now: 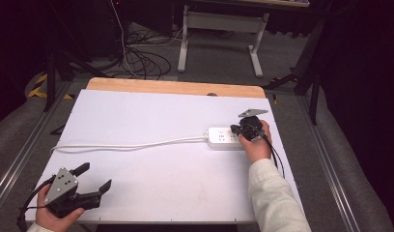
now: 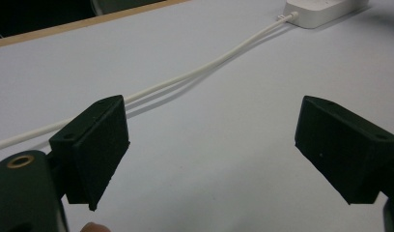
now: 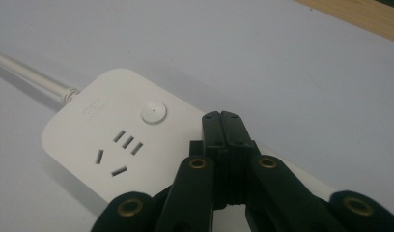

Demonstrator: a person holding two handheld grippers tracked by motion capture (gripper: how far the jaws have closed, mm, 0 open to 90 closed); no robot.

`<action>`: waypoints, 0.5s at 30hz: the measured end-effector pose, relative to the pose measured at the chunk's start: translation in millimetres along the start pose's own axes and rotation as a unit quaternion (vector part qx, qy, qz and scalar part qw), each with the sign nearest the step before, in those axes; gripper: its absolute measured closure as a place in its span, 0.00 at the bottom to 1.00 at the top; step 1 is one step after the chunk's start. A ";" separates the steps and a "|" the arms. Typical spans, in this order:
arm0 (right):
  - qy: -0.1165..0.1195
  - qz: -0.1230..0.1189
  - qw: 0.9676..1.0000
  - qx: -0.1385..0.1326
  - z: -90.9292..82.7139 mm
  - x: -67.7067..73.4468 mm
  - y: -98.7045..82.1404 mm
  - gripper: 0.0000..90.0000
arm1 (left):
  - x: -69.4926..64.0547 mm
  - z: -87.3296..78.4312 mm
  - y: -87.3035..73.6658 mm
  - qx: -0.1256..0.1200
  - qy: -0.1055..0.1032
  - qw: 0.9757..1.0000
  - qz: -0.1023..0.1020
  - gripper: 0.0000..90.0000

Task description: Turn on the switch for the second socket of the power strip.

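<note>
A white power strip lies at the right of the white table top, and its white cable runs off to the left. My right gripper hovers over the strip, held by a hand in a pale sleeve. In the right gripper view its jaws are pressed together with nothing between them, and the right gripper sits just beside the strip's round button, above the sockets. My left gripper rests at the front left corner. The left gripper is open wide over bare table, with the cable beyond it.
A wooden strip edges the far side of the table. Beyond it on the floor are loose black cables and a white desk frame. Metal rails run along both sides of the table.
</note>
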State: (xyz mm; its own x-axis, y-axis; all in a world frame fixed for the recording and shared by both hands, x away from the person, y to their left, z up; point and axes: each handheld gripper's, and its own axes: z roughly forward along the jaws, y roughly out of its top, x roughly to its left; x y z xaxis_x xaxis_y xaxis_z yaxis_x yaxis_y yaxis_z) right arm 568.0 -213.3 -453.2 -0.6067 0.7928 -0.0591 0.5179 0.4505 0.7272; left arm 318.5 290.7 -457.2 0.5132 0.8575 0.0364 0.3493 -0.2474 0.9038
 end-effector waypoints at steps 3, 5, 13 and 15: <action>-0.004 -0.005 1.000 0.002 0.1 1.4 0.4 1.00 | 0.1 0.0 0.0 0.000 0.000 1.000 0.000 0.14; -0.006 -0.007 1.000 0.004 0.1 2.2 0.8 1.00 | 0.1 0.0 0.0 0.000 0.001 1.000 0.001 0.14; -0.015 -0.008 1.000 0.009 0.7 4.7 0.6 1.00 | -0.2 0.1 0.2 0.000 0.000 1.000 0.002 0.14; -0.015 -0.004 1.000 0.008 1.1 4.9 0.3 1.00 | -0.2 0.0 0.4 0.001 0.000 1.000 0.004 0.14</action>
State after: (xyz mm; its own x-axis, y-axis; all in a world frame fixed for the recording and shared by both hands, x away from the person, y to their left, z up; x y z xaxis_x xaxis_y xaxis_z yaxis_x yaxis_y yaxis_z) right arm 565.9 -208.8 -454.0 -0.5922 0.8012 -0.0857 0.5231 0.4632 0.7155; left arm 318.6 290.5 -456.9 0.5166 0.8551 0.0432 0.3462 -0.2548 0.9029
